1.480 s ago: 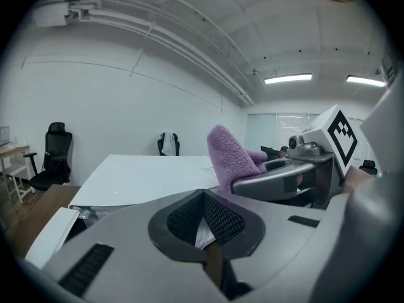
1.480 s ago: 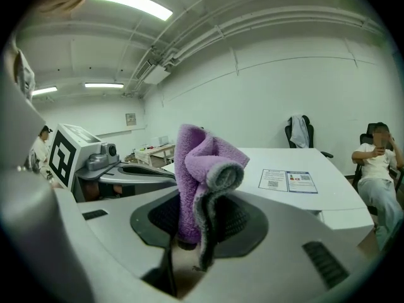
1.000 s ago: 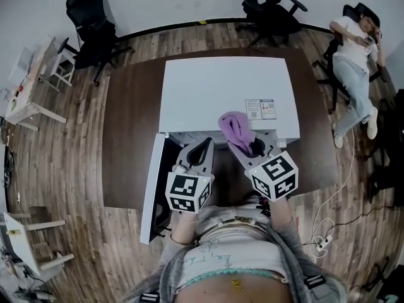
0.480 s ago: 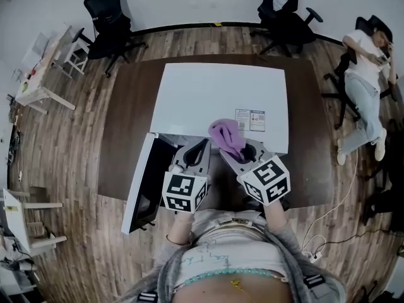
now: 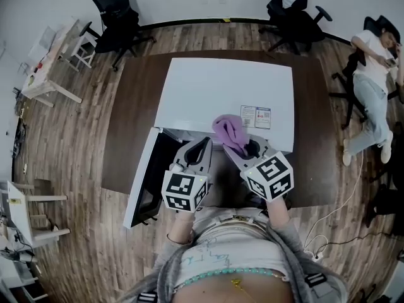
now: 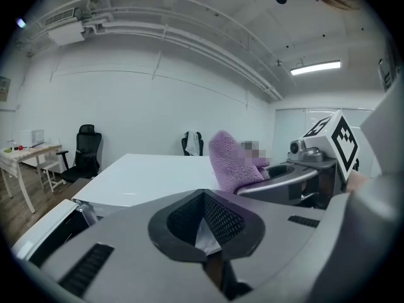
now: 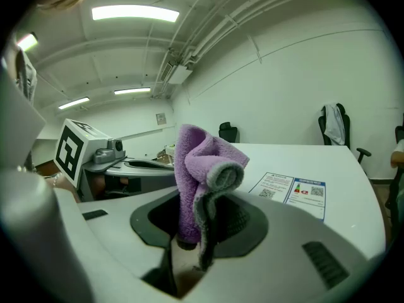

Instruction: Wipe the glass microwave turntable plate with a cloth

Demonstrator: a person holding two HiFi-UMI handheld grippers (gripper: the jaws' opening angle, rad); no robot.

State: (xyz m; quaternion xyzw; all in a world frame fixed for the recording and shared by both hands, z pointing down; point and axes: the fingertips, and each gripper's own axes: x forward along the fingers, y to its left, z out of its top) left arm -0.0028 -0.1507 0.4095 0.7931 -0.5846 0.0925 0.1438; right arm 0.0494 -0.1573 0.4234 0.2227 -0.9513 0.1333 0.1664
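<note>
The right claw [image 5: 245, 150] is clenched on the purple cloth [image 5: 229, 130], which stands up out of it. The left claw [image 5: 202, 147] is closed with nothing in it. Both claws hang just in front of the open white microwave [image 5: 221, 87], and its door [image 5: 146, 175] stands out at 9 o'clock of the left claw. The glass plate is not visible. I judge that it lies inside the microwave, at 12 o'clock from both claws. The right claw carries the cloth, so it should be the one to reach in.

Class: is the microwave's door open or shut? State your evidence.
Open. In the head view the door stands swung out from the front left corner of the white microwave, toward the person.
</note>
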